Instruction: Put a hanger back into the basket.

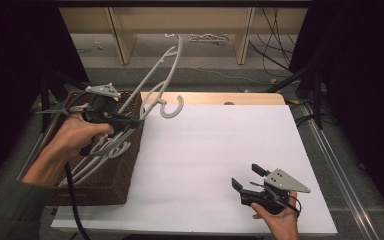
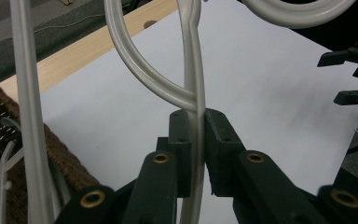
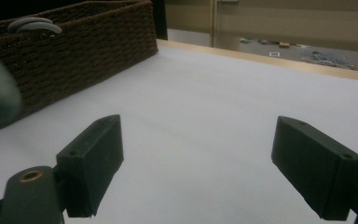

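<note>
— Several hangers (image 1: 100, 155) piled in the basket (image 1: 105, 185) at nine o'clock; one white hanger (image 1: 157, 75) lifted clear, pinched thin-side between the left gripper's (image 1: 130, 121) clenched jaws.
— Could twist out?
— Likely. Held on a narrow bar (image 2: 196, 154) only, with most of the hanger sticking up toward twelve o'clock; could swing or slide down through the pads.
— Snagging?
— Possibly hooked on the pile below; hard to tell, too tangled in the high view. Could drag a second hanger out over the basket rim.
— Anything in the way?
— Little. White table (image 1: 220, 150) bare from centre to three o'clock. Right gripper (image 1: 247, 176) down at five o'clock, jaws spread wide, grasping nothing. Cables and wooden legs beyond the far edge, well apart.
</note>
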`<state>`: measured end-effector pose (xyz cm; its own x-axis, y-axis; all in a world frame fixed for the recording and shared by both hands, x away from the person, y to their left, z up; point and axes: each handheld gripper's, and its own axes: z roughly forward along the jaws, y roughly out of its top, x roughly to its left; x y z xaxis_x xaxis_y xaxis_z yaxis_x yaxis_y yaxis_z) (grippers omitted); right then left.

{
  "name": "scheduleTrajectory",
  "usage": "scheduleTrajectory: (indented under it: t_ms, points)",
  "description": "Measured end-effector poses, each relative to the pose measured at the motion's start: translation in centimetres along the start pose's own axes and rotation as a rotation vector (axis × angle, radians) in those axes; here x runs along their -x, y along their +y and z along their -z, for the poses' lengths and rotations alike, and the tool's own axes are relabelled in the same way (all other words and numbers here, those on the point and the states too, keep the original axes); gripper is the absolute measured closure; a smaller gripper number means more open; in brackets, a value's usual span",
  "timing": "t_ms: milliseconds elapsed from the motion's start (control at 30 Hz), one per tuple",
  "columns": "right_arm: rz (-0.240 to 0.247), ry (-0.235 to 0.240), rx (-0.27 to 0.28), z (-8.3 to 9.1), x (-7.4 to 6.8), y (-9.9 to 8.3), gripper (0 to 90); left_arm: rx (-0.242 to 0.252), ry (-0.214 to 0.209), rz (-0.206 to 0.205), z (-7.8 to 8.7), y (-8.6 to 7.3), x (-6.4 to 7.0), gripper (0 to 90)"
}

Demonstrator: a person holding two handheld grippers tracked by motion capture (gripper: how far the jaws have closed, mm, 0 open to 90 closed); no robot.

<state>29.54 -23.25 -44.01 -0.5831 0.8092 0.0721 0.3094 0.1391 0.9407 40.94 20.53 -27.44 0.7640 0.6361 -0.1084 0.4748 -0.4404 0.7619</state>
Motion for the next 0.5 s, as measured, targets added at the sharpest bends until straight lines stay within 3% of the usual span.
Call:
scheduleTrajectory:
  t_ms: [167, 233, 500]
  points:
    - [-0.011, 0.015, 0.009, -0.1, -0.1, -0.1, 17.4, 0.01, 0.015, 0.037, 1.0, -1.8, -1.2, 81.5]
    - [-0.011, 0.012, 0.016, -0.2, -0.1, -0.1, 17.5, 0.001, 0.013, 0.033, 1.3, -2.6, -1.7, 81.5]
    - [-0.009, 0.016, 0.003, -0.1, -0.1, -0.1, 17.4, -0.017, 0.019, 0.064, 1.2, -5.6, -3.3, 81.6]
